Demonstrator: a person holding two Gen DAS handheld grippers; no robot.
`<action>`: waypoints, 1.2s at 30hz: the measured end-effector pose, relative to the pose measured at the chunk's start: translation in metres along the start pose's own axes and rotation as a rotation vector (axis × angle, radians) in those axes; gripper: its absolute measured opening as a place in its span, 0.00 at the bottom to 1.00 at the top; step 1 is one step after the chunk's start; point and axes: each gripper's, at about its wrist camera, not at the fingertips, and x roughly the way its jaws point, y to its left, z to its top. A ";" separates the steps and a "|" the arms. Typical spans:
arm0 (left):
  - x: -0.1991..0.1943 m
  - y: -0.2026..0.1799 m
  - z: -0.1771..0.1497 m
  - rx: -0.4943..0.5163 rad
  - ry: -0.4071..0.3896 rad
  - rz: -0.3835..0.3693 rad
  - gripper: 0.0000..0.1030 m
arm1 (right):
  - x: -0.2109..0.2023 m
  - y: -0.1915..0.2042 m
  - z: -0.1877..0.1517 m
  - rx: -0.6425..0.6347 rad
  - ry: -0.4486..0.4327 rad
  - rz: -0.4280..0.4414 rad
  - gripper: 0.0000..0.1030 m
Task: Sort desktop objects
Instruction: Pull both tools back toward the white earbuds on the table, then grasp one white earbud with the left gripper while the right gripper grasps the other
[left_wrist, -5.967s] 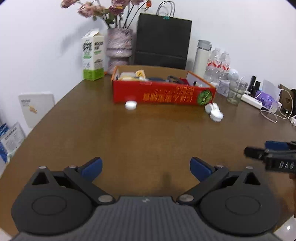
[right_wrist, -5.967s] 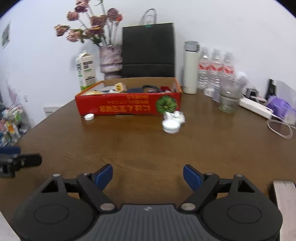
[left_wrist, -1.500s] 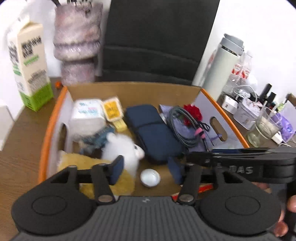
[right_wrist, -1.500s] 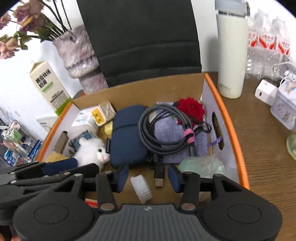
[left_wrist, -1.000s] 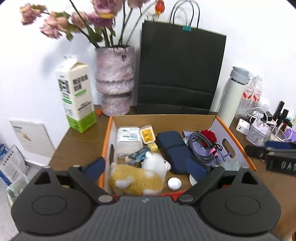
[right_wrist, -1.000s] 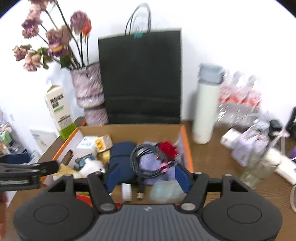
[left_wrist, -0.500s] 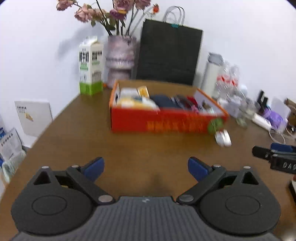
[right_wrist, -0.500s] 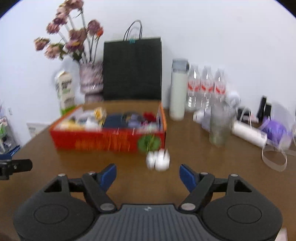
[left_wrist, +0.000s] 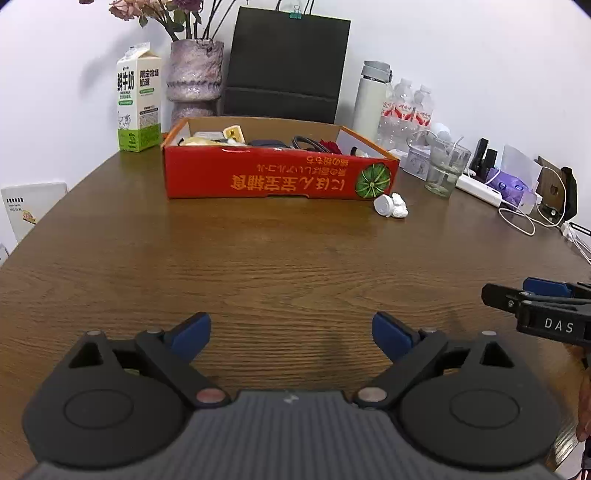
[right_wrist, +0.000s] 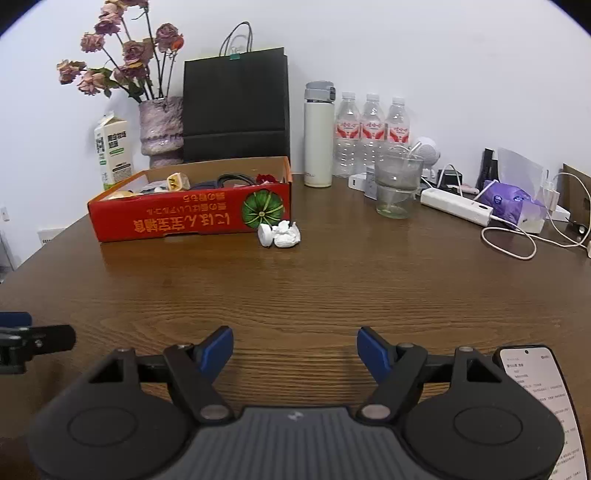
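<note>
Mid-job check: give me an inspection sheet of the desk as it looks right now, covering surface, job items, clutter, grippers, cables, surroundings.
Surface: brown wooden table, bare in the middle.
Job's things: red cardboard box holding mixed items; white cap and crumpled white paper lie on the table at its front right corner.
Clutter: glass, white flask, three water bottles, purple pack, phone.
Grippers: left gripper open, empty; right gripper open, empty.
Cables: white cable loop by the power strip.
Surroundings: milk carton, vase of flowers, black paper bag, white wall.
</note>
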 end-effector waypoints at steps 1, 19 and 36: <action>0.001 -0.001 -0.001 0.006 0.001 0.007 0.93 | 0.001 0.000 -0.001 -0.004 -0.001 0.005 0.70; 0.137 -0.073 0.098 -0.047 0.001 -0.151 0.72 | 0.169 -0.050 0.108 0.119 0.046 0.210 0.50; 0.202 -0.112 0.109 0.019 0.031 -0.093 0.15 | 0.210 -0.070 0.099 0.310 0.119 0.374 0.16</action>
